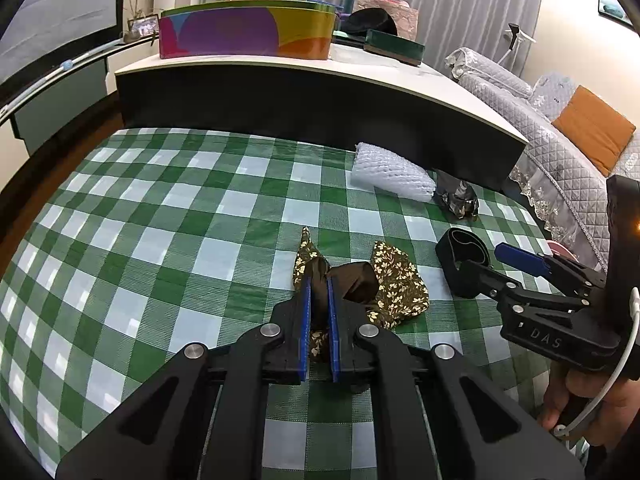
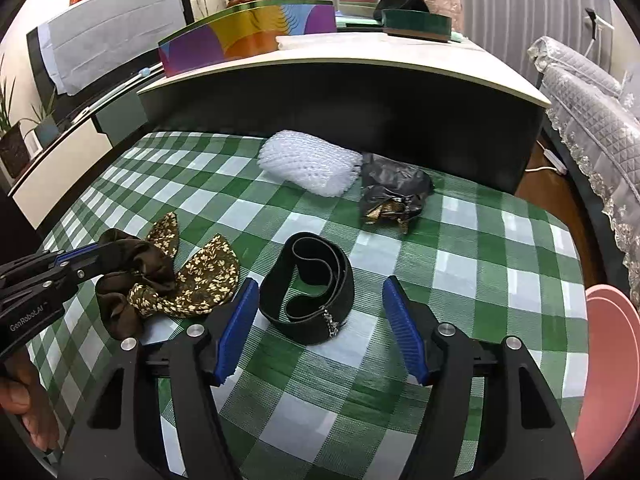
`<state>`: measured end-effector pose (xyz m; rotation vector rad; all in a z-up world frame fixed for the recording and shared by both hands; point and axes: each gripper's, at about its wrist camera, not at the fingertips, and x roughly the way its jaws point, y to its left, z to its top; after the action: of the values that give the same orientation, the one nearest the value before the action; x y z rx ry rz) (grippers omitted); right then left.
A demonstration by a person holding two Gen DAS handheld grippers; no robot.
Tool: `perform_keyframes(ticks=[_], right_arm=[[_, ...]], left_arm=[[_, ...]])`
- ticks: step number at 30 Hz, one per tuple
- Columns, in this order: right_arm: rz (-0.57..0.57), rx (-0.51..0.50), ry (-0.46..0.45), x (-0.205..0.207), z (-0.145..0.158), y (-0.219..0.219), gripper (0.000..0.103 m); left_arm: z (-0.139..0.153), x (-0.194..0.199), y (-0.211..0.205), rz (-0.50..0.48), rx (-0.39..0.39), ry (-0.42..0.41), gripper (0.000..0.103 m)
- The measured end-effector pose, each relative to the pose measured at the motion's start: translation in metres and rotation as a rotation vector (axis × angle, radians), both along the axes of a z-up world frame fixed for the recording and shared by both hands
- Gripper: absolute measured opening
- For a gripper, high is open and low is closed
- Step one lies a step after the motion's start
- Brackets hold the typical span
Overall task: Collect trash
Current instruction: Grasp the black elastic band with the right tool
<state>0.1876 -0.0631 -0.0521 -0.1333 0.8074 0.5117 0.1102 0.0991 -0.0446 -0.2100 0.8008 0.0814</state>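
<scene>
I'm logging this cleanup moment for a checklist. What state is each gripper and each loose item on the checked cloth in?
left gripper: shut on the floral scrunchie.
floral scrunchie: clamped at its brown part, the rest on the checked cloth.
right gripper: open, jaws either side of the black strap.
black strap: coiled, standing on edge, not gripped.
white foam net: lying flat, untouched.
black wrapper: crumpled, beside the foam net.

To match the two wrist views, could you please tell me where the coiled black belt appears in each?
Left wrist view: the coiled black belt lies right of centre, just before the right gripper.
Right wrist view: the belt is central, between the open jaws.
Shared landmark: the white foam netting behind it.
</scene>
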Motion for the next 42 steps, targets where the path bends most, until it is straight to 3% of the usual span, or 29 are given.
perform_keyframes(ticks=[16, 18, 21, 24, 42], right_arm=[[0.008, -0.045, 0.024, 0.002, -0.006, 0.010, 0.063], [0.000, -0.053, 0.035, 0.004, -0.009, 0.009, 0.045], [-0.008, -0.037, 0.043, 0.005, -0.007, 0.003, 0.025], [-0.014, -0.028, 0.033, 0.002, -0.003, 0.000, 0.020], [-0.068, 0.029, -0.098, -0.049, 0.056, -0.044, 0.018]], left_arm=[[0.000, -0.002, 0.000, -0.014, 0.007, -0.004, 0.008], [0.000, -0.002, 0.000, -0.015, 0.007, -0.003, 0.008], [0.000, -0.003, -0.001, -0.017, 0.005, -0.006, 0.008], [0.001, -0.004, -0.003, -0.023, 0.011, -0.013, 0.008], [0.035, -0.024, -0.036, -0.098, 0.050, -0.110, 0.008]])
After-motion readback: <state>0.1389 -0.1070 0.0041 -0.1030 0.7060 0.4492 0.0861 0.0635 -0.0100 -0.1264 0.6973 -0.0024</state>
